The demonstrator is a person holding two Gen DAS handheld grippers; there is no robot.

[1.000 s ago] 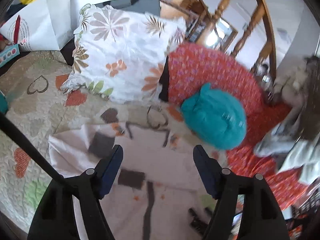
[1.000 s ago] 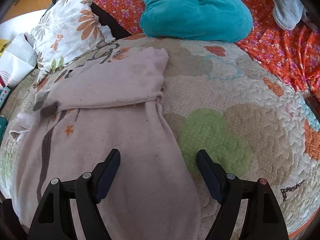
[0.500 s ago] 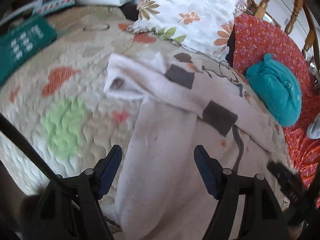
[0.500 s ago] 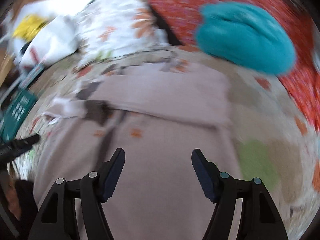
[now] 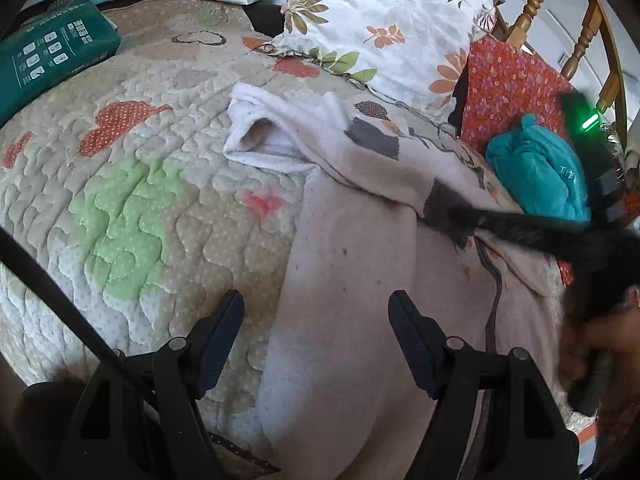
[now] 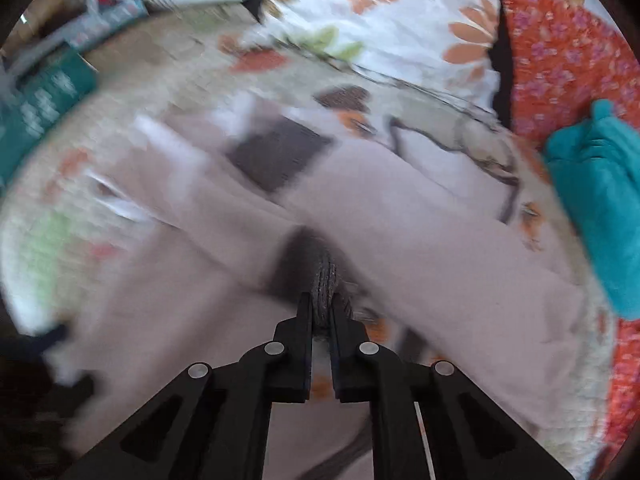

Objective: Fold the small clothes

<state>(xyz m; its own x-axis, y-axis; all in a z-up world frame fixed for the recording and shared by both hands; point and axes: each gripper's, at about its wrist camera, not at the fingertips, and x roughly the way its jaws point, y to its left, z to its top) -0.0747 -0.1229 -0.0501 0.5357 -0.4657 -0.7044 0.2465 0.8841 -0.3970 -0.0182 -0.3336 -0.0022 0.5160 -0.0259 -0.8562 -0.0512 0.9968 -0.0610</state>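
A pale pink garment [image 5: 352,280] with dark grey patches lies spread on the quilted bed, one sleeve folded across its body. My left gripper [image 5: 316,320] is open and empty, hovering over the garment's left edge. My right gripper [image 6: 322,304] is shut on the garment at a dark grey patch [image 6: 304,256] on the folded sleeve. In the left wrist view the right gripper [image 5: 472,224] reaches in from the right onto that patch. The right wrist view is blurred by motion.
The quilt [image 5: 128,208] has green and orange patches. A floral pillow [image 5: 384,28] lies at the back, a teal bundle [image 5: 540,168] on red floral fabric [image 5: 508,80] at the right, a green box [image 5: 48,56] at the far left.
My right gripper swung left, moved onto the folded sleeve and shut on its grey patch. My left gripper turned left and came low over the garment's left edge, still open.
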